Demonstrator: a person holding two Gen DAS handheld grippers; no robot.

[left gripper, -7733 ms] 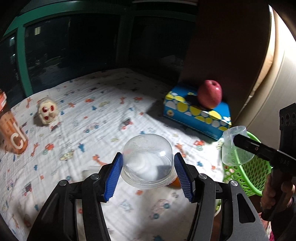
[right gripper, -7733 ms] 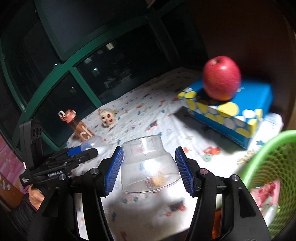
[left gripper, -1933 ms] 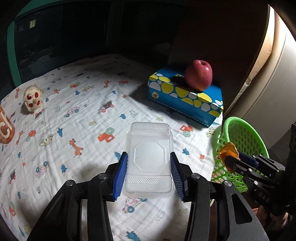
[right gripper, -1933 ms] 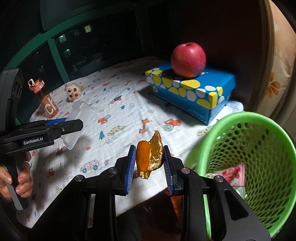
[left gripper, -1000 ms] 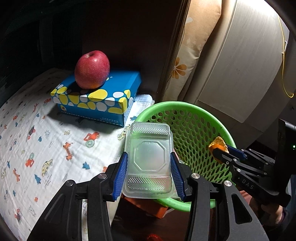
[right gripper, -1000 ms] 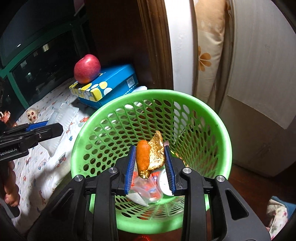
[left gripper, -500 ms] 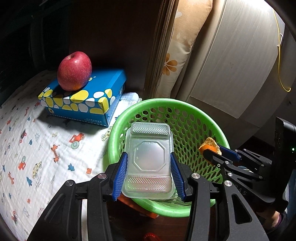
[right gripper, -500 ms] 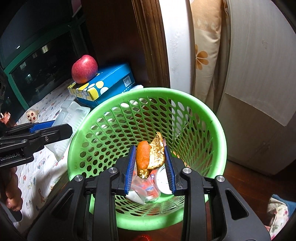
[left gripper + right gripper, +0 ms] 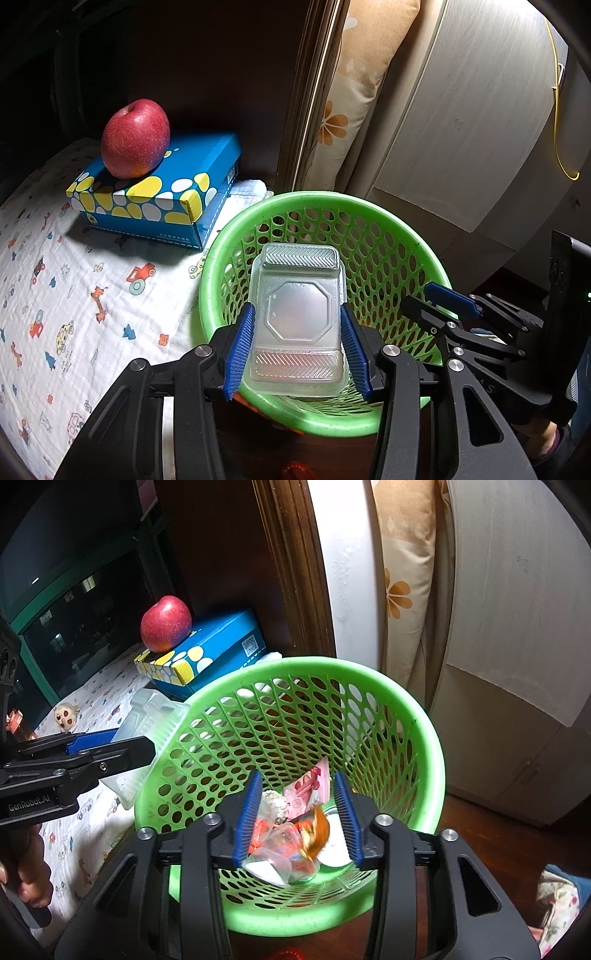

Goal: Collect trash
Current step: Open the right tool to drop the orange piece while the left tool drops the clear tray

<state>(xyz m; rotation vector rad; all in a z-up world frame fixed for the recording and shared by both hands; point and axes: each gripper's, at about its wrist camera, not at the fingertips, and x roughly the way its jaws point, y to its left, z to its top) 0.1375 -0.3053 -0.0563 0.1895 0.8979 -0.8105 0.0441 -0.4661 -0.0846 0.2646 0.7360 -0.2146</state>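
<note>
Clear plastic tray [image 9: 297, 317] clamped in left hand-held gripper [image 9: 297, 352] over basket [image 9: 388, 229].

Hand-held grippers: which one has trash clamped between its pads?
The left hand-held gripper: its pads clamp the clear plastic tray above the green basket. The right hand-held gripper is opening, nothing pinched.

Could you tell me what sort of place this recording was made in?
Most likely a home bedroom: a surface spread with a white cartoon-print cotton cloth, a cream flower-print pillow standing against pale wooden cupboard doors, and a green perforated plastic wastebasket holding household trash.
</note>
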